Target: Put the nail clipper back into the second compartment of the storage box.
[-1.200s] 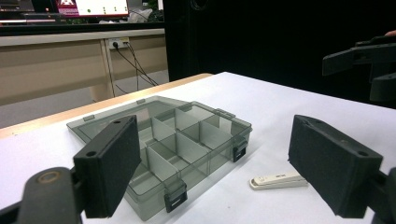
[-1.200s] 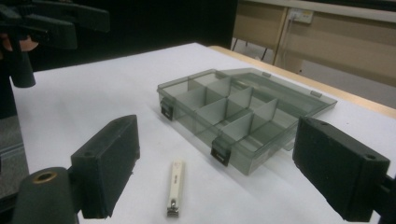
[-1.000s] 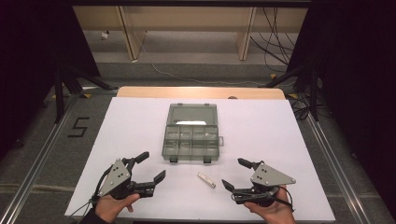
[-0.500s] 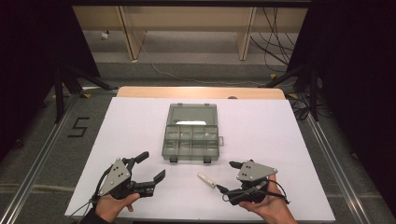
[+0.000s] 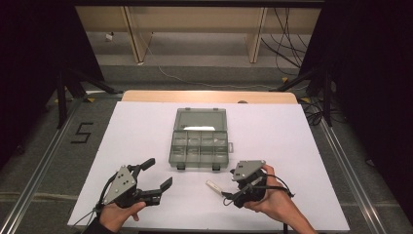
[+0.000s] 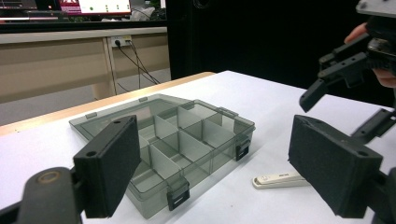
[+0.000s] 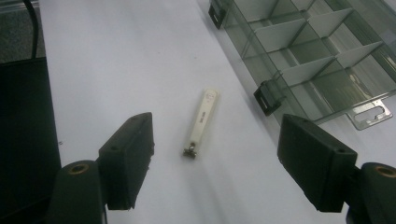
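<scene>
A small white stick (image 5: 213, 185) with a metal end lies on the white table, just in front of a clear grey compartment box (image 5: 199, 145) whose lid is folded back. My right gripper (image 5: 229, 188) points left at the stick and stands open. Its jaws have just been closing a little, and nothing is pressed between them. In the right gripper view the stick (image 7: 201, 119) lies on the table ahead of the two pads (image 7: 130, 158). My left gripper (image 5: 158, 173) rests open at the front left, empty, facing the box (image 6: 187, 140) and the stick (image 6: 280, 179).
The box's compartments (image 7: 317, 60) look empty. White table sheet (image 5: 292, 146) spreads to either side of the box. Dark curtains and stands flank the table, and a "5" mark (image 5: 82, 132) is on the floor at the left. The right gripper (image 6: 334, 70) shows at the upper right of the left gripper view.
My right gripper has moved left toward the white stick and turned its jaws at it, closing them slightly. The left gripper has stayed in place.
</scene>
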